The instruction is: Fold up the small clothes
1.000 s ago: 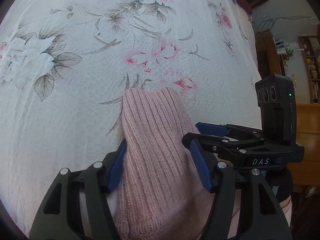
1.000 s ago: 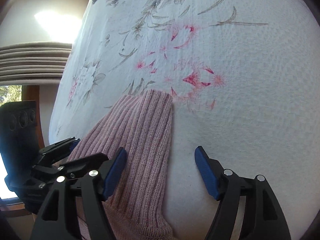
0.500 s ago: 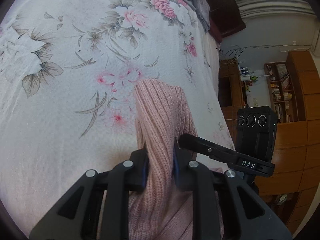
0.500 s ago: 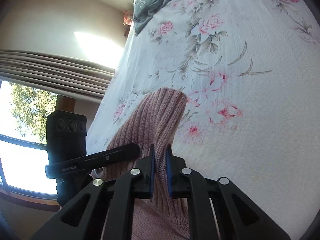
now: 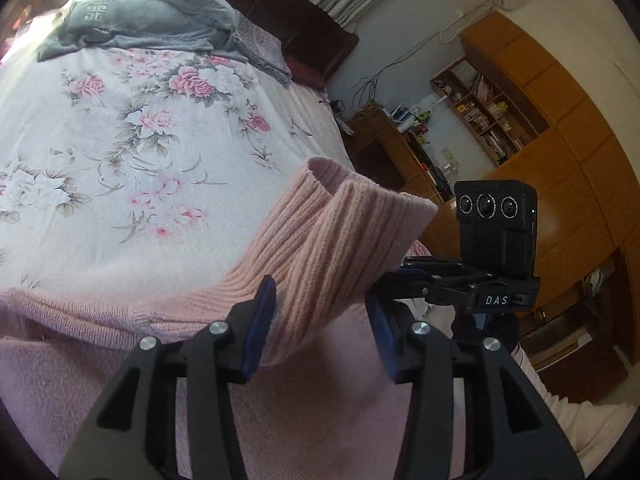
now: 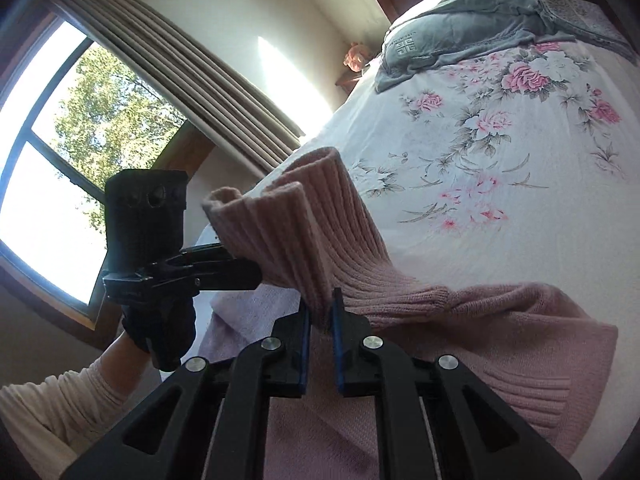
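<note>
A pink knitted sweater (image 5: 280, 380) is spread on a bed with a flowered sheet (image 5: 100, 152). Its ribbed neck (image 5: 336, 236) is lifted up off the body of the sweater and stands in the air, with its open end curled at the top.

In the left wrist view, the left gripper (image 5: 320, 324) is seen with its two blue-padded fingers (image 5: 260, 320) set apart. The ribbed neck passes between them. One pad lies against the knit, but a gap is seen at the other side, so nothing is squeezed there.

In the right wrist view, the right gripper (image 6: 321, 320) is pressed tight on the bottom of the ribbed neck (image 6: 296, 236). Only a thin fold of pink knit is seen between its blue pads (image 6: 305, 344). The rest of the sweater (image 6: 480, 360) lies flat on the sheet (image 6: 500, 152) below and to the right.

The left gripper (image 6: 224, 270) is also seen in that view, just beside the neck, held by a hand (image 6: 160, 328) in a dark glove with a cream sleeve (image 6: 52, 408).

A gray pillow (image 5: 148, 20) is placed at the far end of the bed. A window (image 6: 56, 160) with curtains (image 6: 180, 76) is seen on one side, and wooden shelves (image 5: 488, 112) on the other.
</note>
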### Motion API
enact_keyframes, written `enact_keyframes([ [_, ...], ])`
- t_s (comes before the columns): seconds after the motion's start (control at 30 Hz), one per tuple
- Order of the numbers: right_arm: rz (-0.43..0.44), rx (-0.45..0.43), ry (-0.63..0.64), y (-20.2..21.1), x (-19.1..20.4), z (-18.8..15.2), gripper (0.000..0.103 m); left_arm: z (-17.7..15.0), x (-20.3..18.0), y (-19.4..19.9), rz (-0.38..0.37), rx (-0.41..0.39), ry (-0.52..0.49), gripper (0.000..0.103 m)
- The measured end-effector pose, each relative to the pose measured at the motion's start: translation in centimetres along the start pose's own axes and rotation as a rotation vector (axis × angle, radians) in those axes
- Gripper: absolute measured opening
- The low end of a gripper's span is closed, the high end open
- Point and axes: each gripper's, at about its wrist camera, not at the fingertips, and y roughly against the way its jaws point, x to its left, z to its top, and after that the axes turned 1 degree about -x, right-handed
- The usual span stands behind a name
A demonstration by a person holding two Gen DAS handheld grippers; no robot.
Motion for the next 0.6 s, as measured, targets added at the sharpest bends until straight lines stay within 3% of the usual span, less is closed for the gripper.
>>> enact_keyframes([
  [0.13,-0.059,0.067,0.056,-0.5,2.3,-4.6,0.011,-4.4,-1.7,0.5,0.039,0.07,-0.121,0.055],
  [0.17,-0.075,0.096,0.058,-1.0,2.4,-5.7,0.017,-5.6,-1.8,0.2,0.063,0.101,-0.144,0.055],
  [0.2,-0.078,0.127,0.048,-1.4,2.5,-6.8,0.026,-6.7,-1.7,-0.1,0.082,0.133,-0.157,0.055],
  [0.27,-0.071,0.168,0.048,-1.7,2.6,-8.7,0.027,-8.5,-1.1,-0.5,0.091,0.185,-0.151,0.055],
  [0.33,-0.128,0.182,0.066,-1.2,2.8,-9.8,0.027,-10.0,-0.7,-0.3,0.09,0.208,-0.149,0.055],
  [0.43,-0.12,0.139,0.043,0.6,3.4,-8.9,0.027,-11.2,-0.9,0.3,0.106,0.228,-0.163,0.055],
  [0.6,-0.113,0.017,0.013,1.4,4.7,-2.9,0.03,-11.5,-1.8,2.1,0.108,0.196,-0.162,0.058],
])
